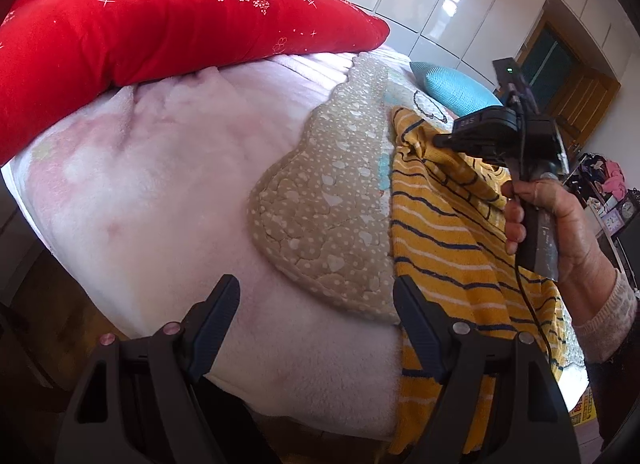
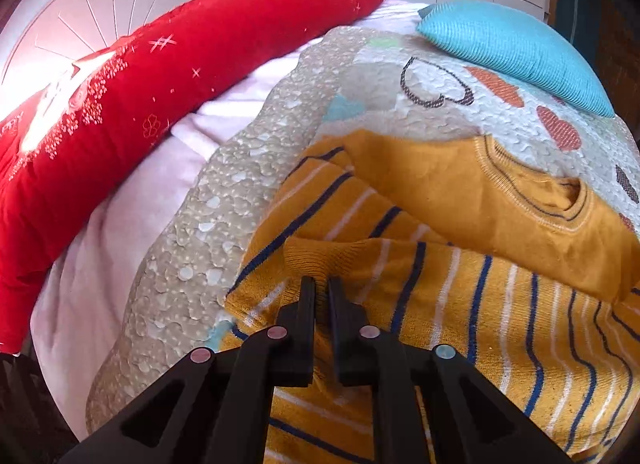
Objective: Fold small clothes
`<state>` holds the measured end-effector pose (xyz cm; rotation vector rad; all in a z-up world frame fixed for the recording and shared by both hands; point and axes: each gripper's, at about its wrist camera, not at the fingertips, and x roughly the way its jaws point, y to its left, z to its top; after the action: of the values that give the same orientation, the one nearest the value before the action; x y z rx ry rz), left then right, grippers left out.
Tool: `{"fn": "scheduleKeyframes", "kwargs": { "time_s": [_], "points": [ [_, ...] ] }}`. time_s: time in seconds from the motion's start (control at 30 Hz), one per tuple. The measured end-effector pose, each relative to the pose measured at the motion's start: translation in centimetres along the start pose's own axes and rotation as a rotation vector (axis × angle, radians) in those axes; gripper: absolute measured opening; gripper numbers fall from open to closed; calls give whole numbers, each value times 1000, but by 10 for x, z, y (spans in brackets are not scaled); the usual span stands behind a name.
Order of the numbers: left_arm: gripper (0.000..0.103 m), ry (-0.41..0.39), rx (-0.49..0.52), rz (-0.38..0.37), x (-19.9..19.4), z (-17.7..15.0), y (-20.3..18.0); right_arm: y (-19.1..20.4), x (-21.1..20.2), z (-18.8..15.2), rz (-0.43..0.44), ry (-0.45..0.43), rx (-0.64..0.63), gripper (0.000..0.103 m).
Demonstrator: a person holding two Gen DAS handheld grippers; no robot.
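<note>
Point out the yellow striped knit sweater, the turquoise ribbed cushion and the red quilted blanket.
yellow striped knit sweater (image 2: 500,324): right wrist view, striped body.
turquoise ribbed cushion (image 2: 516,48): right wrist view, middle of top face.
red quilted blanket (image 1: 160,32): left wrist view, broad upper fold.

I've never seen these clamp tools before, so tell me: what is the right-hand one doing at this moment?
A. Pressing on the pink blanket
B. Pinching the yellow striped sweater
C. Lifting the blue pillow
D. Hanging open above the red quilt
B: in the right wrist view the right gripper has its two fingers closed together on a ribbed edge of the yellow striped sweater, while the left gripper stands wide open.
</note>
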<state>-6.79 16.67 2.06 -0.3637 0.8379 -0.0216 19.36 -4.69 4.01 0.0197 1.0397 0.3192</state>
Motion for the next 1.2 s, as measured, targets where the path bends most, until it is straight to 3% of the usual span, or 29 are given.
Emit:
{"fn": "scheduleKeyframes", "kwargs": {
  "time_s": [0.13,0.2,0.27,0.4,0.53,0.57,0.67,0.77,0.87,1.0,1.07,1.2],
  "points": [
    [78,10,23,-3,-2,1,-7,-16,-18,-8,75,9,-3,23],
    [78,11,36,-5,-2,2,-13,-37,-46,-15,88,-11,-2,40],
    [78,13,45,-18,-2,4,-20,-67,-75,-25,72,-43,19,44],
    [78,24,78,-54,4,7,-44,-152,-107,-47,-50,-50,127,51],
    [78,78,85,-87,17,5,-61,-238,-114,-74,-271,10,270,51],
    [78,88,94,-85,18,3,-64,-251,-126,-83,-263,-16,298,51],
    [78,98,131,-69,17,-2,-71,-276,-172,-118,-110,-102,388,56],
    [78,127,145,-100,20,-5,-71,-280,-200,-164,61,-114,436,63],
    [78,169,118,-160,30,-11,-64,-274,-196,-214,212,-58,491,63],
    [78,164,110,-187,32,-16,-64,-258,-172,-264,333,-7,524,64],
    [78,191,104,-205,32,-22,-63,-250,-177,-279,374,-71,530,65],
    [78,240,79,-315,29,-38,-62,-228,-168,-290,562,-27,522,65]
  ]
}}
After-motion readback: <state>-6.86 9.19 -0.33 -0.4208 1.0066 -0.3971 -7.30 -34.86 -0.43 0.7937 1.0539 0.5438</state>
